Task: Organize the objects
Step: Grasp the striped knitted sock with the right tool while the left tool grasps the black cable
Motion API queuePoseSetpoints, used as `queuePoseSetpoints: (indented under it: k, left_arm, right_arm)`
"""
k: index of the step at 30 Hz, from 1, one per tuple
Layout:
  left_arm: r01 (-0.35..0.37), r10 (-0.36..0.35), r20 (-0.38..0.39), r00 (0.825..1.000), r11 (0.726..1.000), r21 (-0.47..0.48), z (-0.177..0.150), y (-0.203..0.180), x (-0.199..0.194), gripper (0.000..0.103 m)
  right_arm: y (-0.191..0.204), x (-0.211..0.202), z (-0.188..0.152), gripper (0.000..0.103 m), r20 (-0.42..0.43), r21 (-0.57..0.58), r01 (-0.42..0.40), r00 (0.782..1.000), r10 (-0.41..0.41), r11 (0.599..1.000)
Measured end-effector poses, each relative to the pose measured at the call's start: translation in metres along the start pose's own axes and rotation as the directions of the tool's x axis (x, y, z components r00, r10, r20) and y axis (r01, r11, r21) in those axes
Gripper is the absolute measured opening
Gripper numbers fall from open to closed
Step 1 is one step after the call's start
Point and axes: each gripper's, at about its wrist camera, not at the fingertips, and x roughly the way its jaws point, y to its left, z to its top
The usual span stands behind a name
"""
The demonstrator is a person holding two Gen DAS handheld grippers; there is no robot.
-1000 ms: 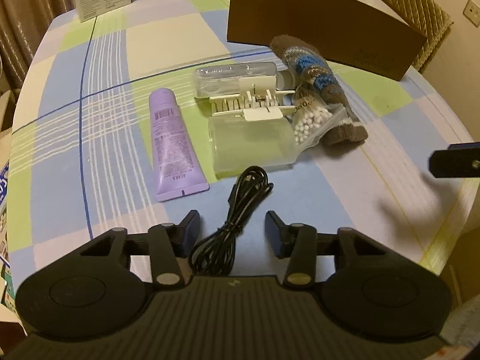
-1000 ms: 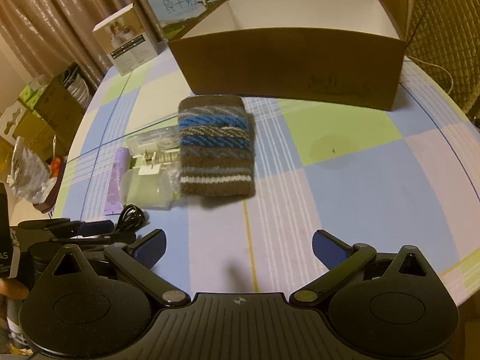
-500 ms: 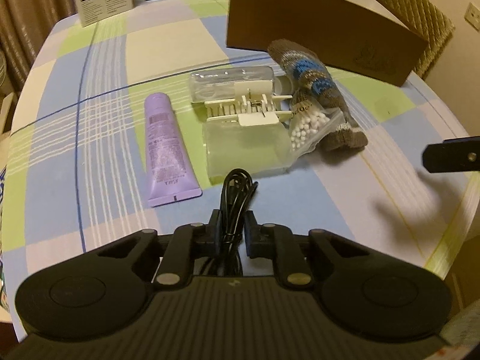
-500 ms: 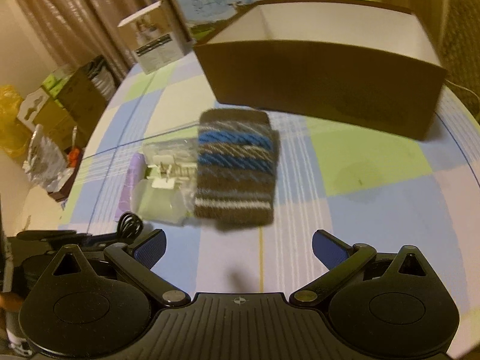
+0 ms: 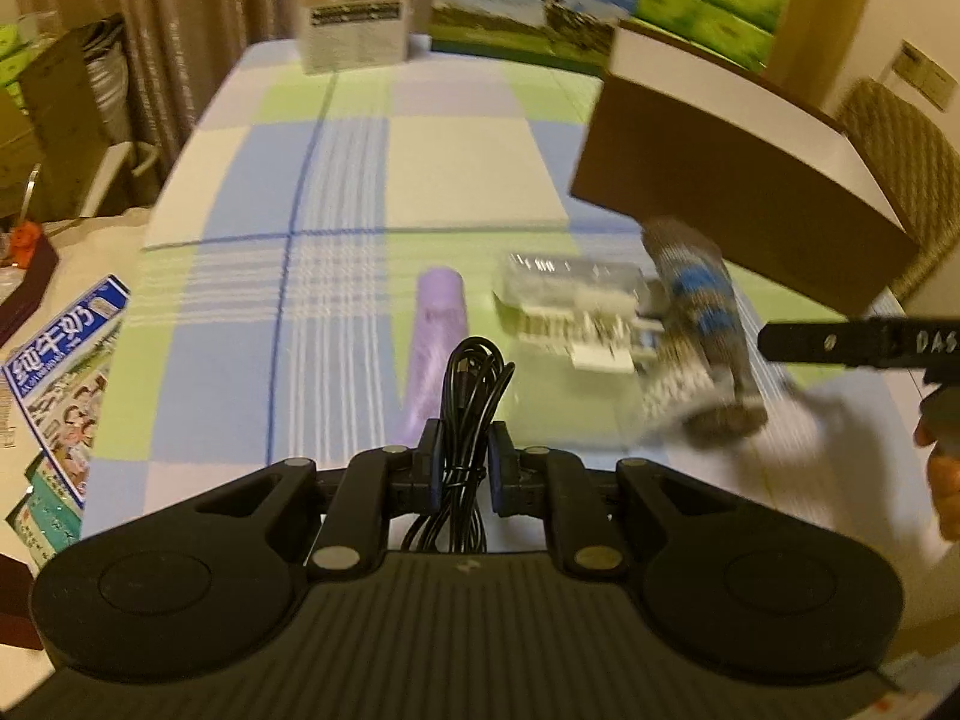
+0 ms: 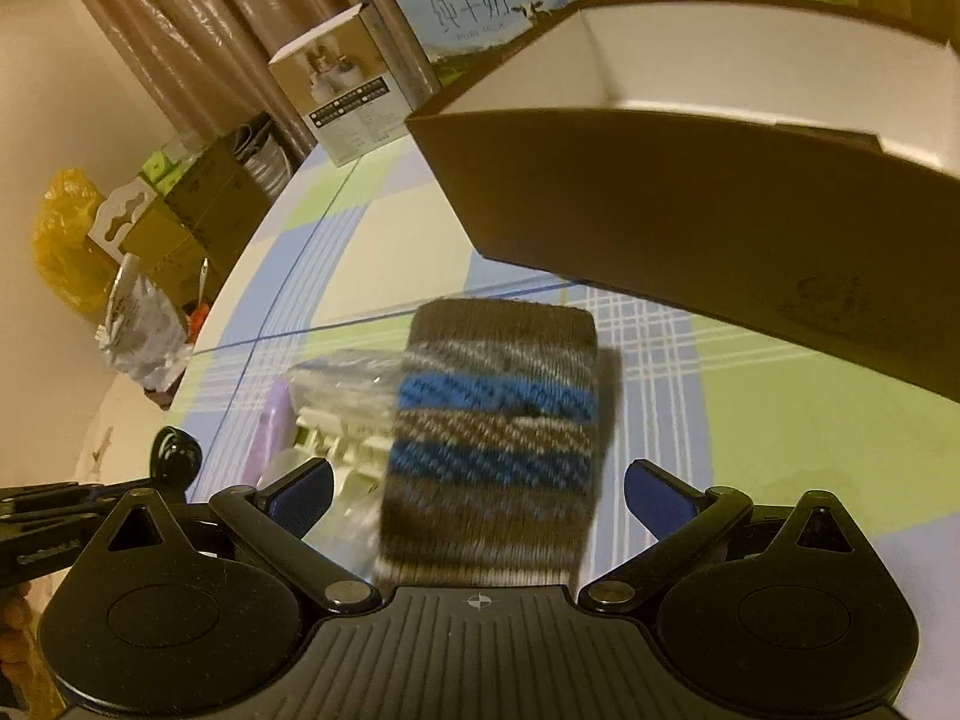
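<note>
Table: our checked tablecloth (image 5: pixel 456 180) carries clutter awaiting the cardboard box (image 6: pixel 690 228).
Left gripper (image 5: pixel 461 468): we clamp the black cable (image 5: pixel 474 384), ready for boxing.
Right gripper (image 6: pixel 477 495): our jaws gape around the striped knit pouch (image 6: pixel 498 420), not gripping.

My left gripper (image 5: pixel 461 468) is matt black plastic with blue rubbery pads, and the cable (image 5: pixel 471 396) in it looks smooth and slightly glossy. The sock (image 6: pixel 495 450) is rough knitted wool. The tablecloth (image 5: pixel 336 276) is smooth checked cloth. The box (image 6: pixel 690 228) at the far edge is matt brown cardboard, white inside. The purple tube (image 5: pixel 433 354) is soft matt plastic.
</note>
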Motion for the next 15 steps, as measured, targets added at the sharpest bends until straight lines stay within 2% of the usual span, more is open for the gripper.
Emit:
queuePoseSetpoints:
  k: [7, 8, 9, 10, 12, 15]
  left_arm:
    - [-0.028, 0.028, 0.022, 0.999, 0.999, -0.027, 0.022, -0.012, 0.005, 0.011]
    - [-0.029, 0.03, 0.022, 0.999, 0.999, -0.026, 0.023, -0.015, 0.006, 0.011]
    - [-0.029, 0.029, 0.02, 0.999, 0.999, -0.026, 0.024, -0.018, 0.007, 0.011]
    - [-0.028, 0.029, 0.018, 0.999, 0.999, -0.027, 0.026, -0.02, 0.009, 0.011]
    - [-0.029, 0.029, 0.015, 0.999, 0.999, -0.027, 0.026, -0.025, 0.011, 0.011]
    - [-0.029, 0.029, 0.014, 0.999, 0.999, -0.024, 0.028, -0.032, 0.013, 0.011]
  right_arm:
    - [-0.023, 0.024, 0.009, 0.1, -0.018, 0.097, -0.089, 0.996, 0.091, 0.991]
    - [-0.025, 0.024, 0.009, 0.088, -0.012, 0.095, -0.105, 0.994, 0.106, 0.99]
    - [-0.026, 0.024, 0.01, 0.07, -0.012, 0.086, -0.119, 0.993, 0.121, 0.989]
    - [-0.027, 0.025, 0.01, 0.064, -0.023, 0.076, -0.113, 0.993, 0.116, 0.991]
    - [-0.03, 0.022, 0.01, 0.041, -0.021, 0.063, -0.131, 0.991, 0.133, 0.989]
    - [-0.033, 0.014, 0.01, 0.025, -0.022, 0.047, -0.142, 0.989, 0.144, 0.989]
